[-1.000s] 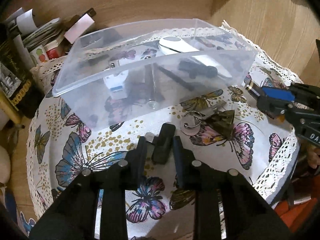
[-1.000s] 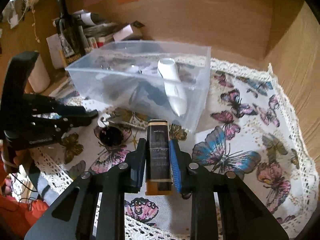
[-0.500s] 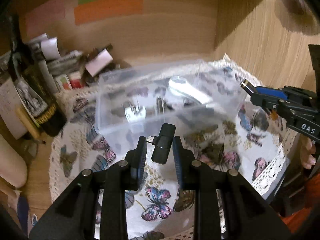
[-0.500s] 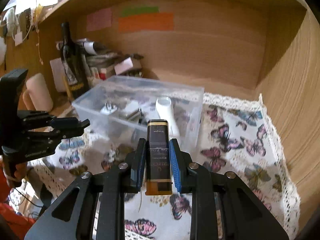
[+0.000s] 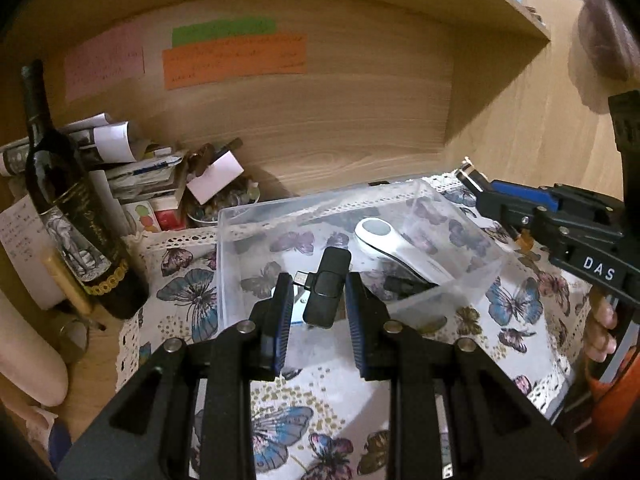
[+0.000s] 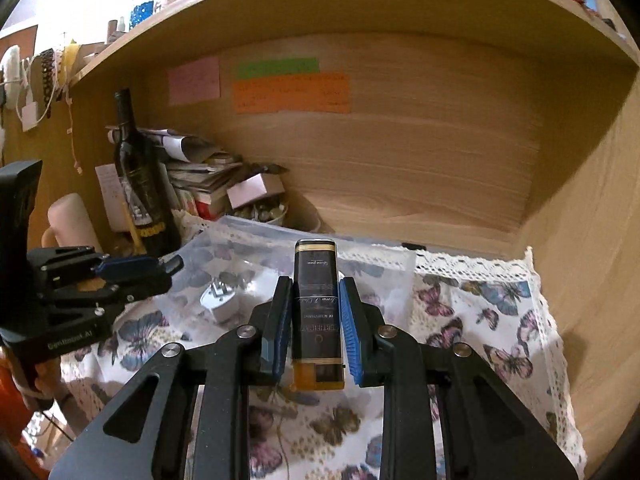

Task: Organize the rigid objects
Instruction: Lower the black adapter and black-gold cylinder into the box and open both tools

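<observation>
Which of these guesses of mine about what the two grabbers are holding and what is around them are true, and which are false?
1. The right gripper holds a dark lighter between its fingers. True.
2. The left gripper is empty. False: it holds a small black adapter.
3. The clear plastic bin holds a white device. True.
4. The wine bottle lies flat. False: it stands upright, left of the bin.

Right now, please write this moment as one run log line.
left gripper: shut on black adapter, above clear bin | right gripper: shut on lighter, near bin | release: not yet
</observation>
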{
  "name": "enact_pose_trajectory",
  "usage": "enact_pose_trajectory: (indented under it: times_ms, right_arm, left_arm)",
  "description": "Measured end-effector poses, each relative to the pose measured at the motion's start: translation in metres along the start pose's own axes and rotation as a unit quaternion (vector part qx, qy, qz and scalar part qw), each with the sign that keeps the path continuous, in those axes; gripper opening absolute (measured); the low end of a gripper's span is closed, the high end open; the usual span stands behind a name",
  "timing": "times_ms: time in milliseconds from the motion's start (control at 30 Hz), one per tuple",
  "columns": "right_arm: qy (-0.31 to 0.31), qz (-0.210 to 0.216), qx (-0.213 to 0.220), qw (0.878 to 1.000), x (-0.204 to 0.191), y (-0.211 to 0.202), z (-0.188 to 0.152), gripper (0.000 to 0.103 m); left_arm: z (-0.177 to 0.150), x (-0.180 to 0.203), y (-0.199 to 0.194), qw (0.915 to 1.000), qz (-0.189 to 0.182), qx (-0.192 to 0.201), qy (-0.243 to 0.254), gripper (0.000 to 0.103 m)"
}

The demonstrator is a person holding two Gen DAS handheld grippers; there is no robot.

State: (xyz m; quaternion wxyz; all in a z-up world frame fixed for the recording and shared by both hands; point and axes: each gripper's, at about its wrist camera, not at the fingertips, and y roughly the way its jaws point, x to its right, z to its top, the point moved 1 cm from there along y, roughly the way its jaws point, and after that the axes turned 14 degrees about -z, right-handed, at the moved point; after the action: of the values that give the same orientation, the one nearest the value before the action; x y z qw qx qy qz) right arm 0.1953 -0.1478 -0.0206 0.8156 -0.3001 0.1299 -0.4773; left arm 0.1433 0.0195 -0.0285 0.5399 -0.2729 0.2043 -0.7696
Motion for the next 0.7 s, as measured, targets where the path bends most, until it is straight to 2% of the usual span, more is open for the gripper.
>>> enact_pose_trajectory:
  times_ms: [433,700]
  right_arm:
    - [-0.02,0.038,-0.069,0.997,-0.026,0.061,-0.003,0.021]
    - [-0.031,0.048,-0.102,0.993,-0.035,0.082,-0.012,0.021]
  left_arm:
    - [0.003,-0.009,0.037,0.9992,0.0,-0.038,0.006,0.026]
    - [-0.001,-0.012,0.06,0.998,-0.009,-0.062,0.006,0.026]
